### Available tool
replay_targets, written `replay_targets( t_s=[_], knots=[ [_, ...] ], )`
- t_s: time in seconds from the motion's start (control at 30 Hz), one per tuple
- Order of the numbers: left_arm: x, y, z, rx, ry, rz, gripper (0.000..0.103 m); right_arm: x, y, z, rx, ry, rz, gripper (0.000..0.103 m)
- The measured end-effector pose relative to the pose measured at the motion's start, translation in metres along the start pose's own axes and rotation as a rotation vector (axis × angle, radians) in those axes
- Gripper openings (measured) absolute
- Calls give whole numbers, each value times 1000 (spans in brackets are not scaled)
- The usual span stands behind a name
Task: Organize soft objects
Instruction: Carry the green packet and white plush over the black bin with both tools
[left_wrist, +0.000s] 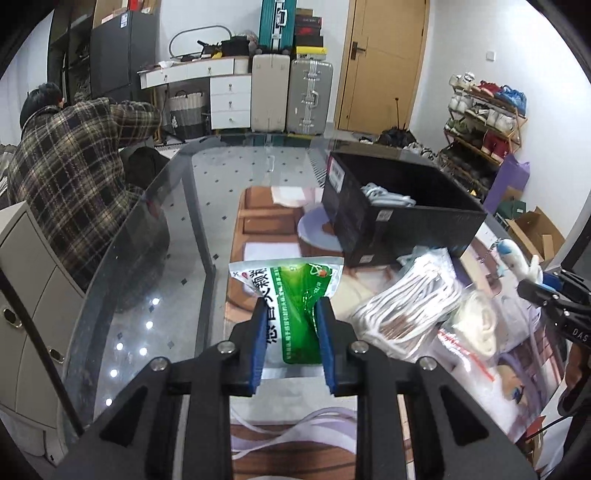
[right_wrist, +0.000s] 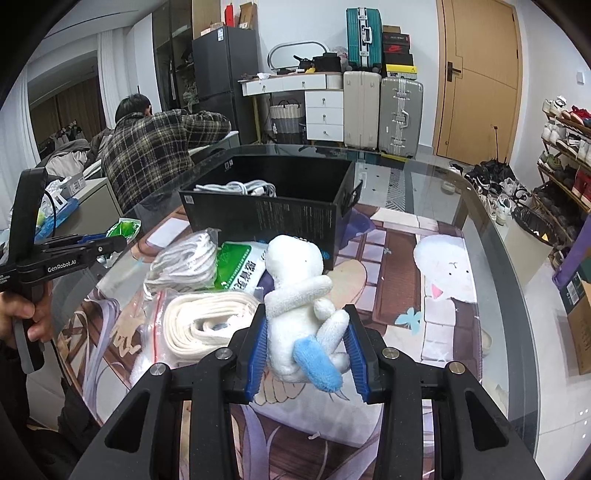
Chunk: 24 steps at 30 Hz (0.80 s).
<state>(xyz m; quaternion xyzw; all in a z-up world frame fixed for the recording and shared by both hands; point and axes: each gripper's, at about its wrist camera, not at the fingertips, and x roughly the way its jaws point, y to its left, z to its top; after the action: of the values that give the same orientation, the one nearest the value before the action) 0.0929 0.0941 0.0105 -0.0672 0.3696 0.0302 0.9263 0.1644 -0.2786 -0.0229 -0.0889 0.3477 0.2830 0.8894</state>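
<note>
The left claw (left_wrist: 291, 308) grips a green-and-white pouch (left_wrist: 291, 291), held above the glass surface (left_wrist: 177, 258) in front of the black box (left_wrist: 391, 218). The right claw (right_wrist: 306, 325) clamps a white plush toy (right_wrist: 299, 299), also in front of that box, beside bagged white cords (right_wrist: 186, 260).

A green-and-white pouch (left_wrist: 295, 317) is hanging upright, pinched and creased, lifted off the surface. A white plush toy (right_wrist: 301, 306) with a blue foot is standing upright, squeezed at its lower body. A coil of white cord (left_wrist: 402, 306), a bagged cream strap roll (right_wrist: 210, 321) and a second green-and-white pouch (right_wrist: 240, 267) are lying together before the black box (right_wrist: 266, 218), which is holding white cables (right_wrist: 240, 188).
</note>
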Motion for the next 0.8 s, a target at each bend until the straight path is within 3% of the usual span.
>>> replay_targets(
  t_s=[0.8],
  knots=[
    [-8, -47, 49, 12, -137, -117, 23, 3, 9, 51, -21, -100, 57, 39]
  ],
)
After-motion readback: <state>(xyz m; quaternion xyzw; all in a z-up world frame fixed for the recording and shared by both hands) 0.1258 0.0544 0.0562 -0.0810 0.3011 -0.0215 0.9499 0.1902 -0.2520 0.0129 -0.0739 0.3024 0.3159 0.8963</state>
